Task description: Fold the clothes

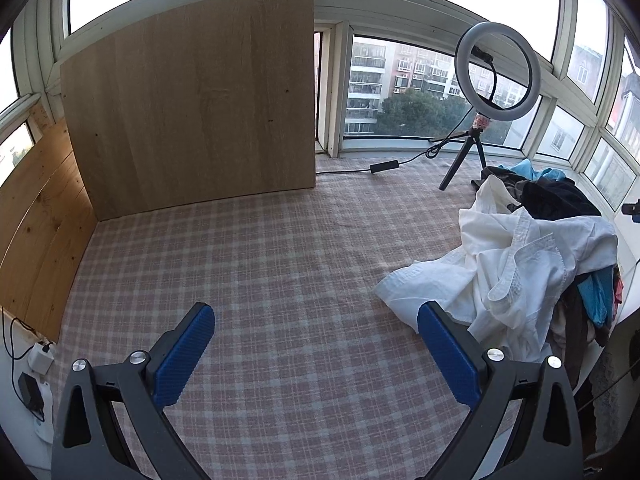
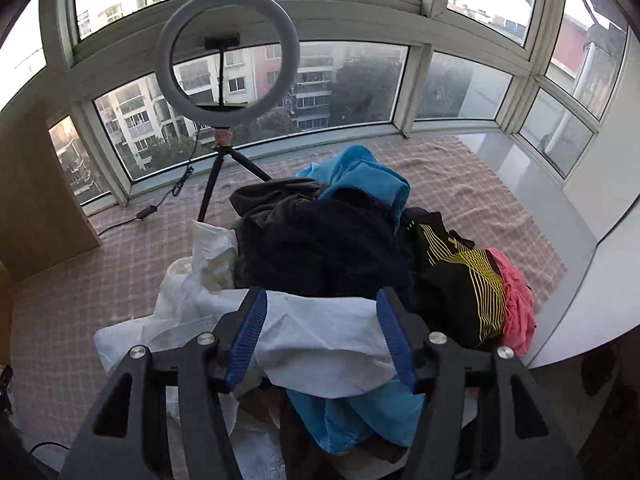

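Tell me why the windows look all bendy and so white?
Left wrist view: the fisheye lens bows the window frames, and daylight washes the top panes blank white. Right wrist view: same curving, bright sky glare up top, and the ring light looks slightly soft.

This is a home, in a sunny room with glass all around. Big windows [image 2: 248, 80] ahead show tall flats outside. A checked cloth [image 1: 280, 264] covers the flat top below. A ring light [image 2: 228, 56] stands ahead, behind a pile of clothes [image 2: 340, 240].
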Available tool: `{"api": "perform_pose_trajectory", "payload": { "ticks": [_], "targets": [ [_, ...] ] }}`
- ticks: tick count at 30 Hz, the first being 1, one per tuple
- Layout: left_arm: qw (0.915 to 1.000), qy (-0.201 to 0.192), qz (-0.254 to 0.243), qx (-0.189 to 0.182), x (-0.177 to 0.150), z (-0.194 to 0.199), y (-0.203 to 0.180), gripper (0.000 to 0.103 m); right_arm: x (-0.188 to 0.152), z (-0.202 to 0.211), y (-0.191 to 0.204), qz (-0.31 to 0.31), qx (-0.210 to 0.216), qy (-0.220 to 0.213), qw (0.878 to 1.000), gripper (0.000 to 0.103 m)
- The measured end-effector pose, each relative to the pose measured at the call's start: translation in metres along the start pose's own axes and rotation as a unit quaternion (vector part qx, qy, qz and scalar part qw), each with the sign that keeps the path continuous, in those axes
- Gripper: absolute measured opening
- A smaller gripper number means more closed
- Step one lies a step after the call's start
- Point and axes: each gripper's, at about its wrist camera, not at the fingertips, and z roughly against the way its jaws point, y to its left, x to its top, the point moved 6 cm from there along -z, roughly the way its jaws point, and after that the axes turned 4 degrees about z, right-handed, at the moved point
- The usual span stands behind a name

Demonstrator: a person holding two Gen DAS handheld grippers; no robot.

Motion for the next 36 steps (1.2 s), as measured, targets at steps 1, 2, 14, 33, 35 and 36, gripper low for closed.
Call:
{"api": "perform_pose_trajectory", "payload": {
  "ticks": [1,2,14,33,35,36],
  "targets": [
    [1.0,0.006,0.002,-0.001,0.0,-0.003,0.0,0.102,-0.01,-0.015,-0.012,-0.019,0.011,0.012,1.0,0.056],
    [0.9999,0.01,0.004,-0.004,0.0,-0.006,-0.002,0.102,-0.017,-0.028,-0.021,-0.032,0.023,0.014,0.999,0.056],
    [0.9988,-0.008,-0.049,-0.006,0.006,0.003,-0.034,0.102,0.001,-0.045,-0.028,-0.069,0.135,-0.022,0.988,0.002],
    [0.9998,-0.012,-0.017,-0.003,0.008,0.005,-0.016,0.102,0.118,0.221,0.208,0.172,0.323,-0.188,0.912,0.003],
    [0.9998,-0.013,-0.015,0.001,0.006,0.007,-0.011,0.102,0.102,0.211,0.255,0.228,0.332,-0.143,0.904,0.004],
    [0.9998,-0.013,-0.015,0.005,0.005,0.008,-0.009,0.102,0.094,0.201,0.271,0.254,0.317,-0.123,0.906,0.007]
  ]
}}
